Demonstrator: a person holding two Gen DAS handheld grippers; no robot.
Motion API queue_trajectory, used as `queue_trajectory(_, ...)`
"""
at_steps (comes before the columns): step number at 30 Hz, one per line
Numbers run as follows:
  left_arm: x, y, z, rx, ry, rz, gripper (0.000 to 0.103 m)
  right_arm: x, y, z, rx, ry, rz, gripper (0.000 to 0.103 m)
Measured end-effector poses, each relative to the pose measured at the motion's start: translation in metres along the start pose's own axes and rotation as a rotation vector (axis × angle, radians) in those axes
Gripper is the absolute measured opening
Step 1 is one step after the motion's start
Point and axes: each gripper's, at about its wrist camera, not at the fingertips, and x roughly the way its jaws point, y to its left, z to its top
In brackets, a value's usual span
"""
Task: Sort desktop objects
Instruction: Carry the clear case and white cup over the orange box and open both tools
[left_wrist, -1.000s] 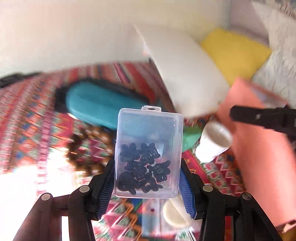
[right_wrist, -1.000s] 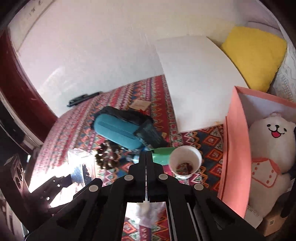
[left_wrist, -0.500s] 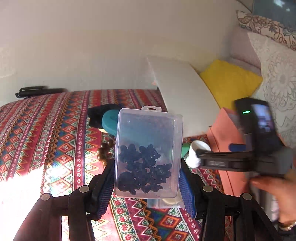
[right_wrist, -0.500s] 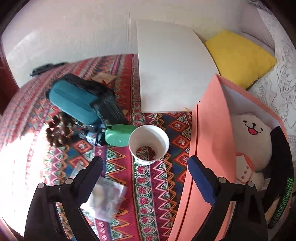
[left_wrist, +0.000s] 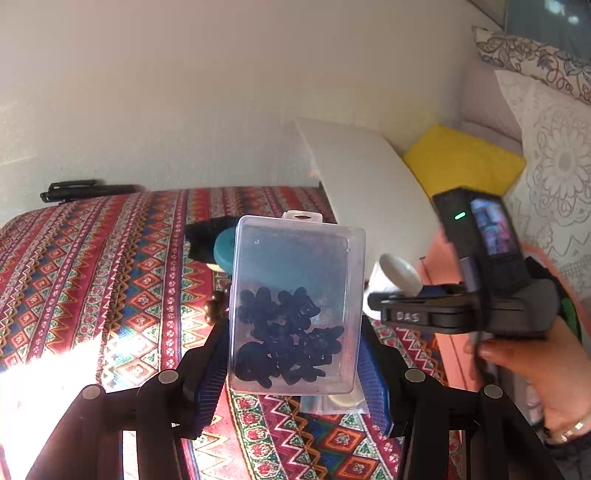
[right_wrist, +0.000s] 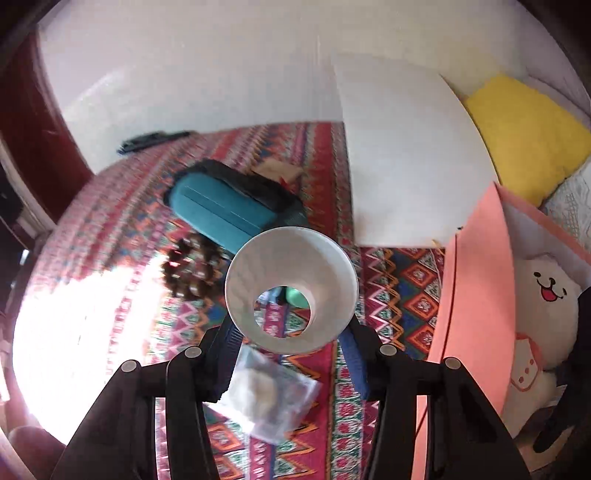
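1. two big things first: we see the patterned cloth (right_wrist: 406, 280) under everything and a pink box (right_wrist: 476, 295) at right with a white plush toy (right_wrist: 543, 295) inside.
2. teal case (right_wrist: 221, 210) lies mid-cloth, brown beads (right_wrist: 188, 269) just beside it.
3. left gripper (left_wrist: 295, 365) is clamped on a clear plastic box (left_wrist: 295, 266) of black bits, raised off the cloth.
4. right gripper (right_wrist: 291, 354) pinches a white paper cup (right_wrist: 291, 288), lifted, tipped toward the camera.
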Motion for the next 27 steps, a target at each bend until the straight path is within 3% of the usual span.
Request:
queue_trajectory(3,-0.02,-0.01,0.006,0.012,-0.043,-0.007,0.054,-0.054,0.013,-0.004,-0.006,-0.094,0.074,0.053)
queue_trajectory(10,-0.075,-0.044,0.021,0.063,-0.175,-0.035,0.054,-0.176,0.036,-0.019,-0.08,-0.334,0.102,0.053)
queue_trajectory(17,-0.13,-0.095,0.034,0.14,-0.31,-0.113,0.054,-0.301,0.037,-0.055,-0.131,-0.58,0.113,0.053)
queue_trajectory(23,-0.177,-0.151,0.049,0.217,-0.457,-0.227,0.055,-0.408,0.016,-0.113,-0.078,-0.851,0.071,0.054)
queue_trajectory(27,-0.193,-0.192,0.059,0.279,-0.531,-0.318,0.055,-0.469,-0.008,-0.154,0.024,-1.027,-0.047,0.054)
